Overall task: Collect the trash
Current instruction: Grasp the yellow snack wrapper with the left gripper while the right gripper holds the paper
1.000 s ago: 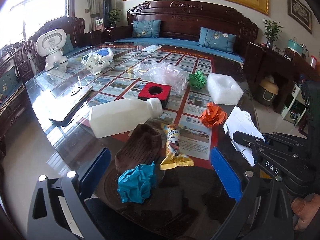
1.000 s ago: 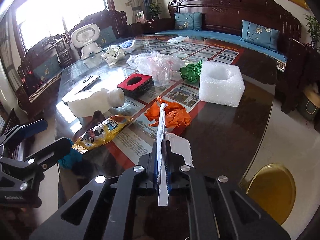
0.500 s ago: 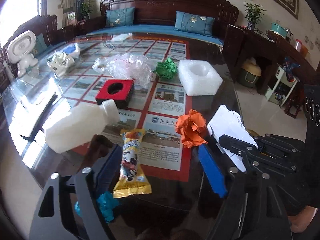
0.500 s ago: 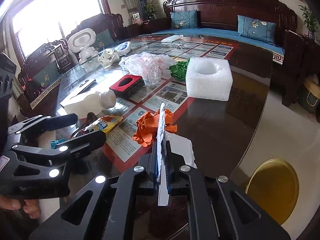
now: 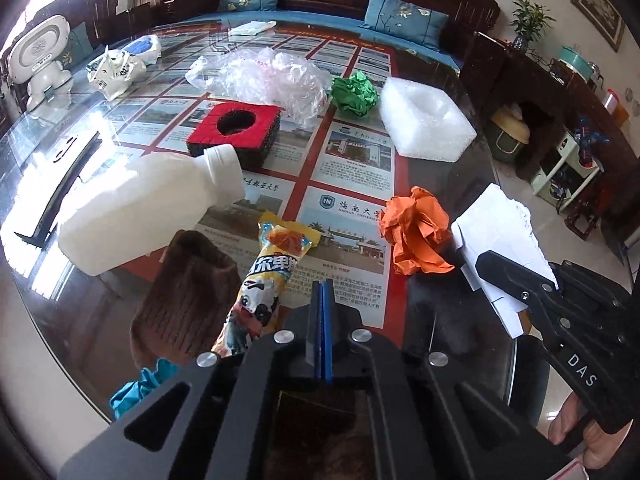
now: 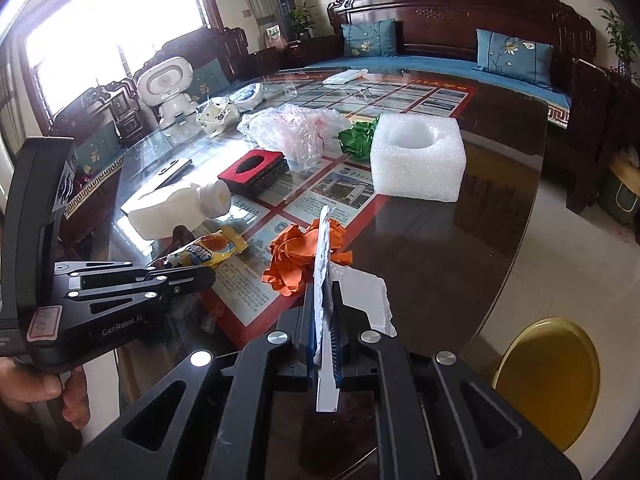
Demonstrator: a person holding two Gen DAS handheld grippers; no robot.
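Observation:
My right gripper (image 6: pixel 323 304) is shut on a flat white foam piece (image 6: pixel 322 264), held edge-up above the table's near edge; the foam also shows in the left wrist view (image 5: pixel 500 236). My left gripper (image 5: pixel 322 292) is shut and empty, just right of a yellow snack wrapper (image 5: pixel 264 276) and above the table. An orange paper ball (image 5: pixel 416 236) lies between the grippers. A white plastic bottle (image 5: pixel 148 204), a brown sock (image 5: pixel 188 296) and a teal paper ball (image 5: pixel 136 388) lie at the left. A green paper ball (image 5: pixel 354 92), clear plastic bag (image 5: pixel 272 76) and white foam block (image 5: pixel 424 120) lie farther back.
The glass table (image 6: pixel 440 240) also bears a red and black box (image 5: pixel 236 128), a black tablet (image 5: pixel 60 176), a white crumpled carton (image 5: pixel 114 72) and a white robot toy (image 5: pixel 38 60). A gold bin (image 6: pixel 548 376) stands on the floor at the right. A wooden sofa (image 6: pixel 460 20) stands behind.
My left gripper has closed from wide open to shut, with nothing between its pads, and has swung right towards the snack wrapper. The right gripper still holds the foam piece.

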